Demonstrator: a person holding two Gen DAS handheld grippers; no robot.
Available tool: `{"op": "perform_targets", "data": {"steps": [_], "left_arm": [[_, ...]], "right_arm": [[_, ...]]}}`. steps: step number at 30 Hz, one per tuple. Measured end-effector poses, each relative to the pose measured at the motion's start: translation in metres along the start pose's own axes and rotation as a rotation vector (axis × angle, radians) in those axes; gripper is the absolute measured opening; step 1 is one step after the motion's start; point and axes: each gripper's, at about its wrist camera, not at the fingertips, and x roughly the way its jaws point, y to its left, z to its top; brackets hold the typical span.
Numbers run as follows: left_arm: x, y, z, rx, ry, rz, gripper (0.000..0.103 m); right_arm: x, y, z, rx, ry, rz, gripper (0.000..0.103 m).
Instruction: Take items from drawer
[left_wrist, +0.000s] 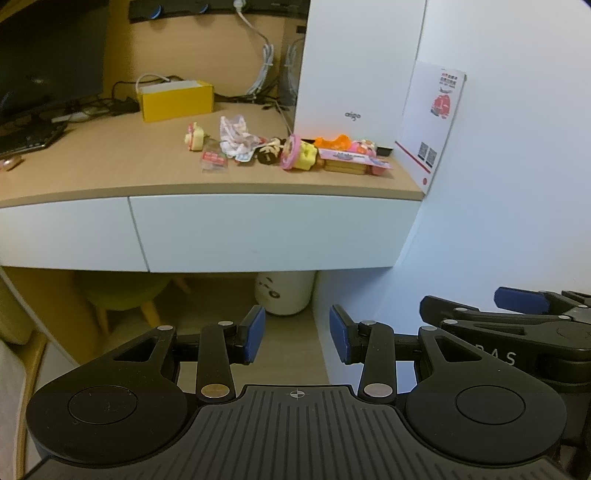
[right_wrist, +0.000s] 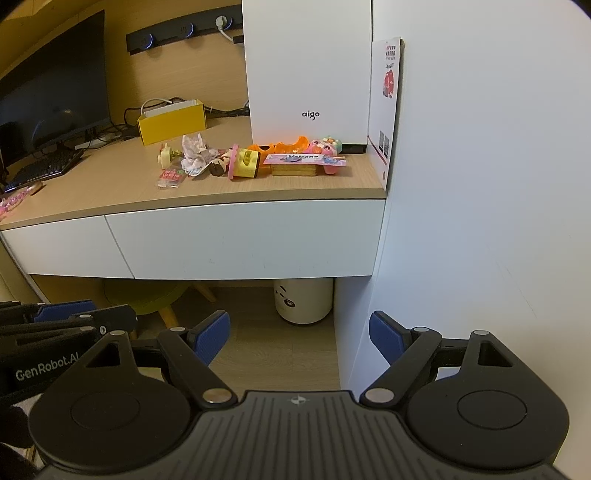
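Both grippers' fingers (left_wrist: 255, 334) apart, drawer (left_wrist: 273, 232) closed

Both tongs, left tongs (left_wrist: 297, 338) and right tongs (right_wrist: 299, 341): matte black linkage arms, silver pivot screws, ribbed blue pads (right_wrist: 209, 338), ribbed black housing with crosshair mark. White "GenRobot.AI" lettering beside right tongs.

Drawer (right_wrist: 243, 240) closed; right tongs (right_wrist: 298, 341) spread, empty.
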Motion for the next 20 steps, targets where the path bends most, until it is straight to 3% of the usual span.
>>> {"op": "perform_targets", "data": {"steps": [5, 7, 9, 12, 16, 20], "left_arm": [[0.002, -0.004, 0.0, 0.013, -0.011, -0.047, 0.028], [0.001, -0.004, 0.0, 0.011, -0.019, -0.098, 0.017], [-0.001, -0.006, -0.002, 0.008, -0.052, -0.098, 0.017], [0.005, -0.008, -0.001, -0.011, -0.045, -0.024, 0.017], [0.02, 0.004, 0.008, -0.06, -0.015, -0.068, 0.017], [0.028, 0.023, 0.022, -0.069, -0.011, -0.049, 0.016]], "right_arm": [[0.001, -0.002, 0.001, 0.011, 0.0, 0.001, 0.083], [0.001, -0.005, 0.002, 0.016, -0.001, -0.003, 0.083], [0.001, -0.006, 0.002, 0.019, -0.004, -0.007, 0.083], [0.001, -0.013, 0.003, 0.028, -0.015, -0.005, 0.083], [0.004, -0.023, 0.004, 0.094, -0.001, 0.048, 0.083], [0.01, -0.026, 0.004, 0.147, 0.019, 0.077, 0.084]]}}
